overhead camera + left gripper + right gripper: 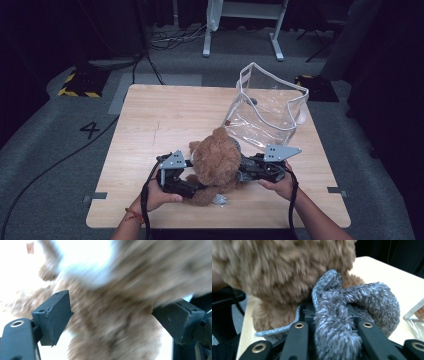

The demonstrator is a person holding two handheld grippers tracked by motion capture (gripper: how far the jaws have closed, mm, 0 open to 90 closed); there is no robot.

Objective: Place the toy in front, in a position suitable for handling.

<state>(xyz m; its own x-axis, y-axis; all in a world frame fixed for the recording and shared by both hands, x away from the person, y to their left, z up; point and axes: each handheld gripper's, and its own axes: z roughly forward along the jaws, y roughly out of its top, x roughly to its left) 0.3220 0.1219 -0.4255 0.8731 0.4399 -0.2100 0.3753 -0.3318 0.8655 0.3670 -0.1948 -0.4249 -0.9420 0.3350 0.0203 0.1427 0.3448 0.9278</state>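
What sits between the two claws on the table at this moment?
In the high view, the brown teddy bear sits between the left claw and the right claw; the right claw is clamped on the bear's grey fuzzy cloth.

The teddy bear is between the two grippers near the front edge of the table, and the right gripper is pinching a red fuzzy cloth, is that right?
Not quite: the fuzzy cloth is grey, not red, as the right gripper view shows. The rest holds: the teddy bear sits between the left gripper and the right gripper near the table's front edge, and the right gripper pinches that cloth.
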